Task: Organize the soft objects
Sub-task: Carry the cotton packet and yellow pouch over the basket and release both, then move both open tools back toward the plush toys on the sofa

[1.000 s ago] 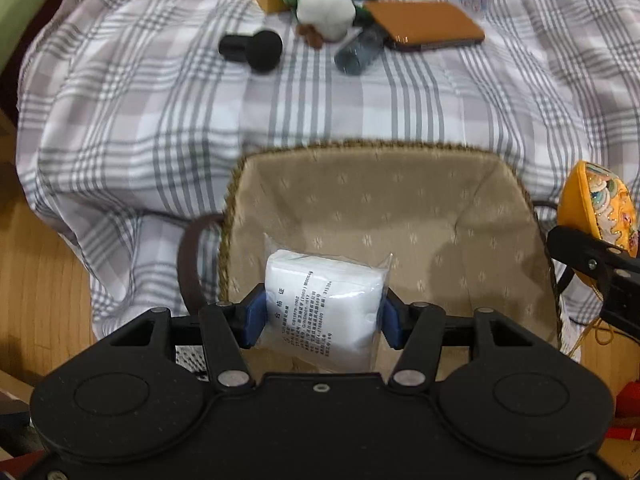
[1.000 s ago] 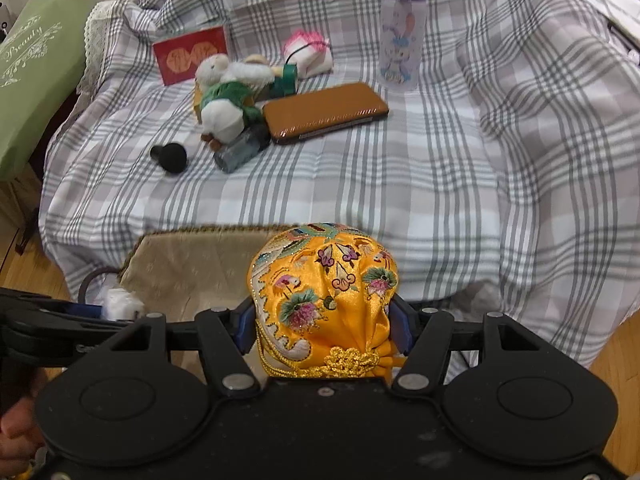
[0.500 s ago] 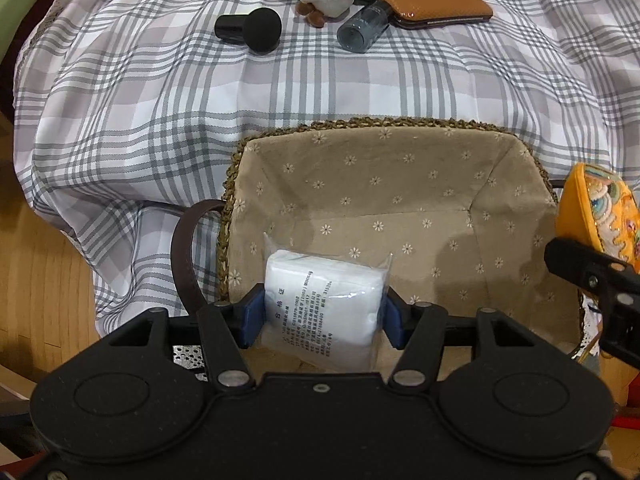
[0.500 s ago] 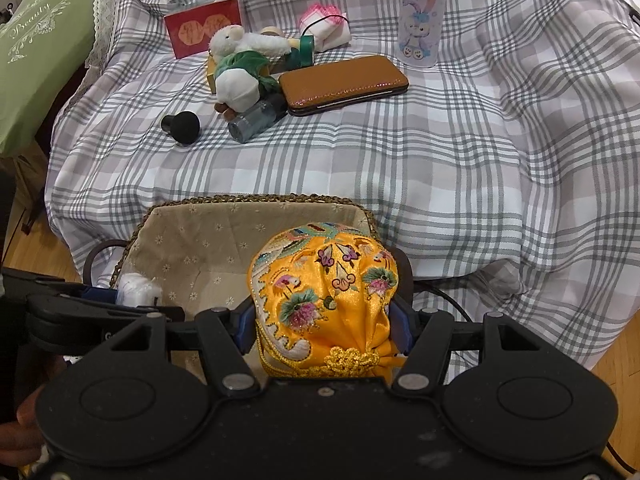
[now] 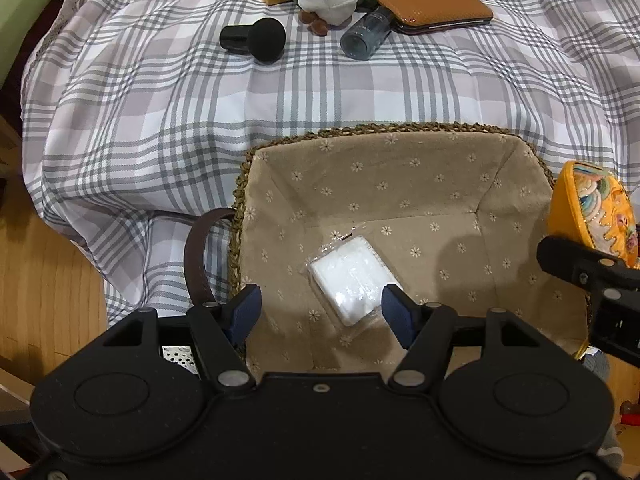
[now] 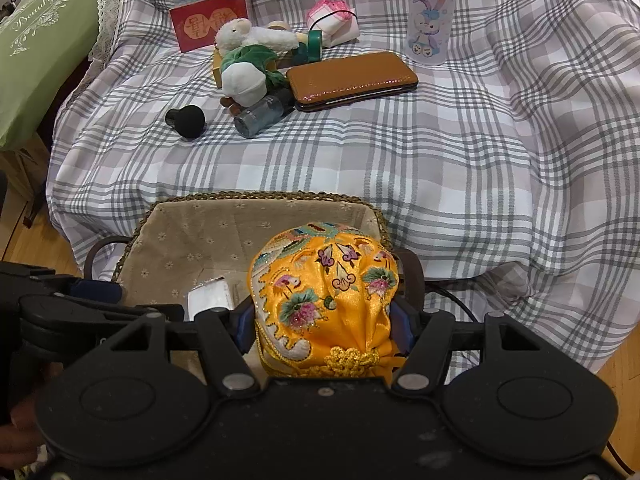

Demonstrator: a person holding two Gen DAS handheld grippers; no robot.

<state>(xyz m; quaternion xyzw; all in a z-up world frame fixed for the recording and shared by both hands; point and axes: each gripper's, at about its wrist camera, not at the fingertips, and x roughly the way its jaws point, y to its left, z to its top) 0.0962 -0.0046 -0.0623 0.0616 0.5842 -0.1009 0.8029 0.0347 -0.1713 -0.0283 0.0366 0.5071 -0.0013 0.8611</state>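
Observation:
A white wrapped pack [image 5: 352, 278] lies on the floor of the woven basket [image 5: 360, 136], which has a beige flowered lining. My left gripper [image 5: 320, 312] hangs above it with its jaws opening and nothing pressed between the blue pads. The pack [image 6: 212, 298] shows small in the right wrist view too. My right gripper [image 6: 322, 330] is shut on an orange embroidered pouch [image 6: 324, 292], held over the basket's [image 6: 256, 196] right end. That pouch [image 5: 596, 216] appears at the right edge of the left wrist view.
On the plaid cloth [image 6: 440, 152] behind the basket lie a plush toy [image 6: 248, 64], a brown case [image 6: 352, 78], a small bottle [image 6: 264, 114], a black round-headed object [image 6: 186, 120], a red card [image 6: 210, 20] and a printed bottle [image 6: 432, 16]. A green cushion [image 6: 36, 48] sits left. Wooden floor lies below.
The left gripper's jaws have parted and the white pack has dropped from between them onto the basket floor. The right gripper still holds the pouch, now slightly further over the basket.

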